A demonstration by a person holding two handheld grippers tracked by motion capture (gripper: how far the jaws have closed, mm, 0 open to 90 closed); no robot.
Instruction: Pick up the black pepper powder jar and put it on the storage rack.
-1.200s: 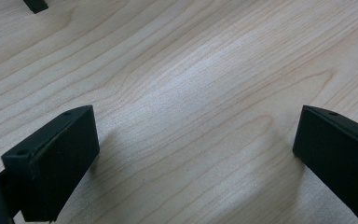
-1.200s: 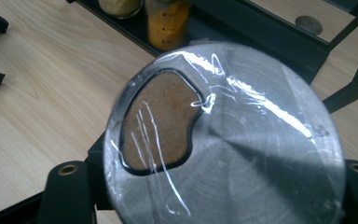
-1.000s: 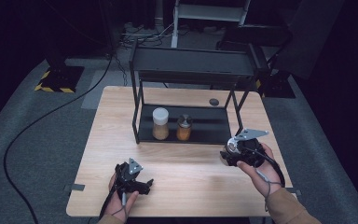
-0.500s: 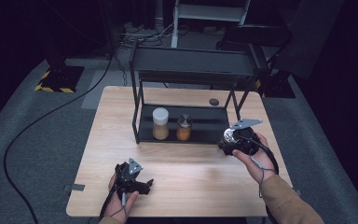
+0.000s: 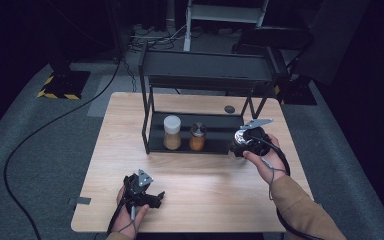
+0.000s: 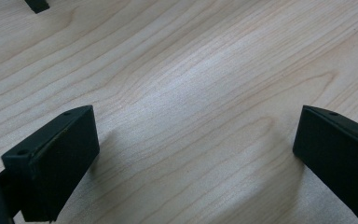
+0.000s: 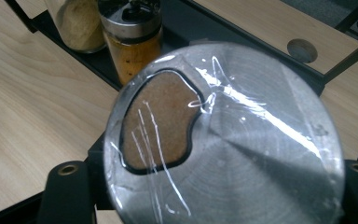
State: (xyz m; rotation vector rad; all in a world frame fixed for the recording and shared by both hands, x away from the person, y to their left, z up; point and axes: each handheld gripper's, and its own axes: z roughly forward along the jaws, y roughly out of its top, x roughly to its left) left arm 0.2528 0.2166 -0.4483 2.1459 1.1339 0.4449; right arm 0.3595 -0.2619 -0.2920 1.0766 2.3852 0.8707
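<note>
My right gripper (image 7: 214, 175) is shut on a round spice jar (image 7: 242, 140); its metal lid, under clear film, has a window showing brown powder. In the high view my right gripper (image 5: 244, 144) hangs at the right end of the black rack's lower shelf (image 5: 217, 125). On that shelf stand a white-lidded jar (image 5: 172, 132) of tan powder and a metal-topped jar (image 5: 197, 136) of orange spice. The same two jars (image 7: 77, 23) (image 7: 133, 42) sit just beyond the held one in the right gripper view. My left gripper (image 5: 145, 192) rests open on the wood near the front edge, its jaws (image 6: 196, 154) wide apart over bare table.
The black rack has an upper shelf (image 5: 210, 70) on thin legs above the lower one. A round dark cable hole (image 5: 229, 109) lies in the tabletop behind the rack. A black cable (image 5: 35, 135) runs over the grey carpet at the left.
The right hand has carried the jar away from the person and slightly leftward, up to the rack's right end. The left gripper has stayed put.
</note>
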